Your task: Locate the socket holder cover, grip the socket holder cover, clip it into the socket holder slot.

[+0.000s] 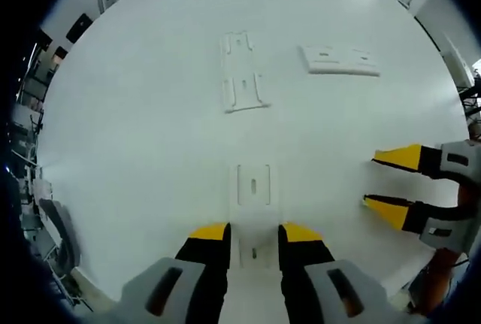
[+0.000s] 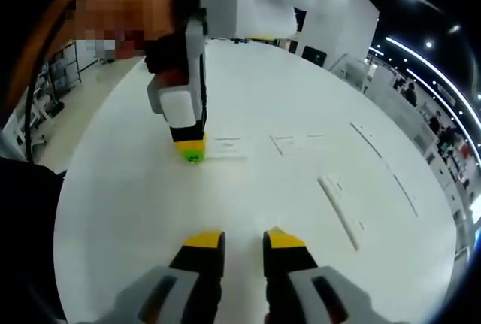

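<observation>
Between the yellow-tipped jaws of the left gripper [image 1: 253, 235], at 6 o'clock: a white socket holder cover [image 1: 253, 211], flat on the white table [image 1: 135, 151], jaws closed against its near end. At 12 o'clock: white socket holder [image 1: 243, 72]; at 1 o'clock, socket plate [image 1: 340, 60]. Right gripper [image 2: 244, 245]: jaws parted, holding nothing.

White socket holder cover [image 1: 253, 211], white socket holder [image 1: 242, 72] & white table [image 1: 135, 158] are seen; left gripper [image 1: 253, 235] tips are coloured yellow, body black/grey.
</observation>
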`<move>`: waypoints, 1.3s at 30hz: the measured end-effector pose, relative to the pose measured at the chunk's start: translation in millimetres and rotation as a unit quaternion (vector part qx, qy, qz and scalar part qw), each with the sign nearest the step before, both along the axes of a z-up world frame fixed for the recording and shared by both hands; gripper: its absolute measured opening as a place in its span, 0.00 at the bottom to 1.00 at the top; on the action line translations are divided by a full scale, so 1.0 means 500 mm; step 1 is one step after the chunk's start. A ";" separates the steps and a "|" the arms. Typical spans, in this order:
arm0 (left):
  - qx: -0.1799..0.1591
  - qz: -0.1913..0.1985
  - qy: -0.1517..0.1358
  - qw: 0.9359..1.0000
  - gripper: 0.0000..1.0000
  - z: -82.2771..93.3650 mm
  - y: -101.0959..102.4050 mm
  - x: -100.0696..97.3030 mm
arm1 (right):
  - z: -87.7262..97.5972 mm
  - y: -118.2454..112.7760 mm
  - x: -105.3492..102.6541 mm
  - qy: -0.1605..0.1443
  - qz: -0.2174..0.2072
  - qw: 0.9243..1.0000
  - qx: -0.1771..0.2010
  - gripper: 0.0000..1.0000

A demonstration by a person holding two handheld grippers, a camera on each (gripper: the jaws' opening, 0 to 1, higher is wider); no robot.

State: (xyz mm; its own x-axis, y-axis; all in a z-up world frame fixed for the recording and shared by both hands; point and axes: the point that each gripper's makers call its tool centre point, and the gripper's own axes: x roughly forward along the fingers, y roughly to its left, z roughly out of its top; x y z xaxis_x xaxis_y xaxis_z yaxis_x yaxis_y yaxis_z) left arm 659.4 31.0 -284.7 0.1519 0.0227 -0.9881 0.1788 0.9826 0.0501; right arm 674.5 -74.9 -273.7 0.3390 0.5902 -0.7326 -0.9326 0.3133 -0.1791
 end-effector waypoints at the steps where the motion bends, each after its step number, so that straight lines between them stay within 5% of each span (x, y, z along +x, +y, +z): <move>1: 0.001 -0.005 0.001 1.000 0.26 0.002 0.002 0.004 | 0.000 0.000 0.000 0.000 0.000 1.000 0.001 0.22; 13: -0.016 -0.018 -0.013 1.000 0.31 0.003 -0.007 0.006 | 0.000 -0.001 0.003 0.000 -0.001 1.000 0.000 0.23; 39: -0.044 0.054 -0.017 0.997 0.26 0.012 0.001 0.039 | 0.003 -0.007 0.007 -0.004 -0.007 1.000 -0.001 0.22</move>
State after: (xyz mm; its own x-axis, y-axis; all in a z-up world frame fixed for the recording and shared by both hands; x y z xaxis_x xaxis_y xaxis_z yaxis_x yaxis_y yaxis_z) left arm 679.2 31.2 -278.7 0.1866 -0.0467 -0.9813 0.0718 0.9968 -0.0338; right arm 678.1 -78.3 -272.4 0.3527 0.5845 -0.7307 -0.9267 0.3262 -0.1864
